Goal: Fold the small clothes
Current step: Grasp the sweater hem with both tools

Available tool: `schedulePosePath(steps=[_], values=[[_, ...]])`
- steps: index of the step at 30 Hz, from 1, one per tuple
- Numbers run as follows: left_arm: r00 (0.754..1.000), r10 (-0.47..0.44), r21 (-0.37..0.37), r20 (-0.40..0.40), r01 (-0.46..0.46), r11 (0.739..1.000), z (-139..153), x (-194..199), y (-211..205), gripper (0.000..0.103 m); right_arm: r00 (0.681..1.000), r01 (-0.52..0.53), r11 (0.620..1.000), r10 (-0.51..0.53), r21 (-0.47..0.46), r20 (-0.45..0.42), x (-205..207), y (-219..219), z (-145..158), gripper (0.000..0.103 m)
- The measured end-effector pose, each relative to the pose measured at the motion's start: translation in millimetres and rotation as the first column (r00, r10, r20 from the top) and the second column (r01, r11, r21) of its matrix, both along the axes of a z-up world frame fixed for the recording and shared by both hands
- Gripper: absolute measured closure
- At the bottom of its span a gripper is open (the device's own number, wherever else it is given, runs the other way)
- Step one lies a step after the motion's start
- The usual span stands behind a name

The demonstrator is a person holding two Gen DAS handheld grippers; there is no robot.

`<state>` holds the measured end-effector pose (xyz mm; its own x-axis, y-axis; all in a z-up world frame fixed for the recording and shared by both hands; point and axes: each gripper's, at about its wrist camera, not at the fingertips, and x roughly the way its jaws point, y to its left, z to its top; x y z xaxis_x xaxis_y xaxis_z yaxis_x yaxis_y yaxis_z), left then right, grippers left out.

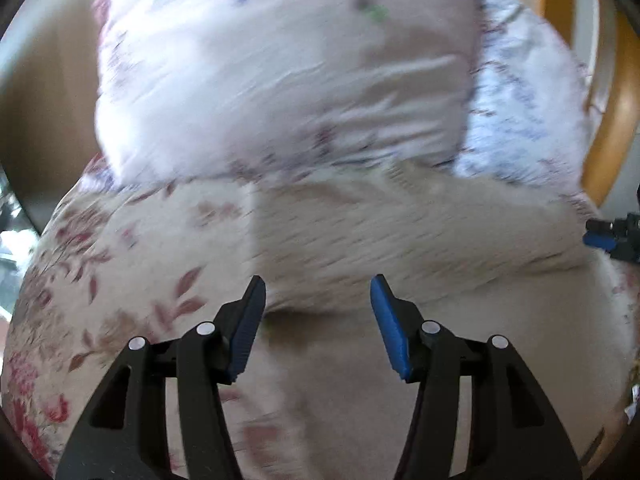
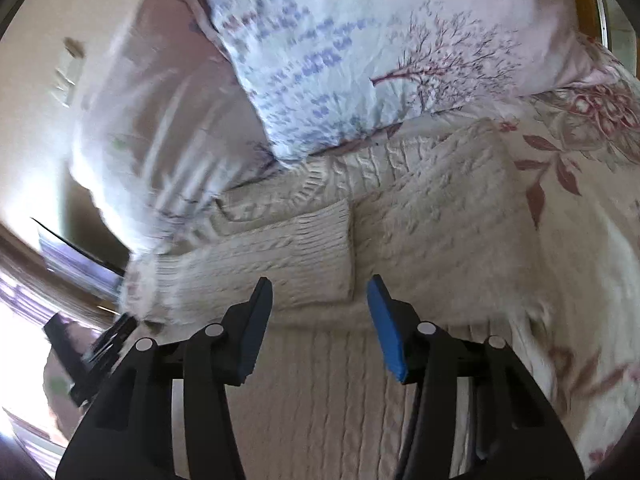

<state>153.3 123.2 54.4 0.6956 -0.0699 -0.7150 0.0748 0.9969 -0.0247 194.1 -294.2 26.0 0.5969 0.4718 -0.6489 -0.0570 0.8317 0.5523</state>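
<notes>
A cream cable-knit sweater (image 2: pixel 304 248) lies on a floral bedspread (image 2: pixel 560 208), with a sleeve folded across its body. It shows blurred in the left wrist view (image 1: pixel 400 232). My right gripper (image 2: pixel 320 288) is open and empty, just above the sweater's lower part. My left gripper (image 1: pixel 318 292) is open and empty over the sweater's near edge. The right gripper's blue pad shows at the right edge of the left wrist view (image 1: pixel 600 236). The left gripper shows dark and blurred at the lower left of the right wrist view (image 2: pixel 100 344).
Two pale printed pillows (image 1: pixel 280 72) (image 2: pixel 380 52) lean at the head of the bed, touching the sweater's far edge. A wooden headboard (image 1: pixel 612 120) stands behind on the right. The bedspread (image 1: pixel 120 260) spreads to the left.
</notes>
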Motion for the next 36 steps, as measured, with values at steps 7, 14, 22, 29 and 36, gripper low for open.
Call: schedulePosePath(steps=[7,14,22,29,36], values=[[0.997,0.046,0.041,-0.064,-0.043,0.998,-30,2,15,0.048,0.998,0.034,0.999,-0.033,0.011,-0.054,19,7,-31,0.060],[0.992,0.079,0.047,-0.095,-0.075,0.996,-47,15,13,0.051,0.999,0.002,1.000,-0.002,-0.002,-0.035,20,22,-31,0.086],[0.991,0.089,0.029,-0.097,-0.087,0.996,-47,16,15,0.051,0.977,0.107,0.991,-0.091,-0.077,0.193,-3,15,11,0.094],[0.991,0.088,0.008,-0.103,-0.087,0.996,-47,18,15,0.050,0.979,0.202,0.968,-0.193,-0.151,0.069,-5,-5,-27,0.094],[0.992,0.058,-0.057,-0.114,-0.065,0.996,-43,8,18,0.049,0.984,0.175,0.983,-0.174,-0.052,0.027,-11,-15,-27,0.078]])
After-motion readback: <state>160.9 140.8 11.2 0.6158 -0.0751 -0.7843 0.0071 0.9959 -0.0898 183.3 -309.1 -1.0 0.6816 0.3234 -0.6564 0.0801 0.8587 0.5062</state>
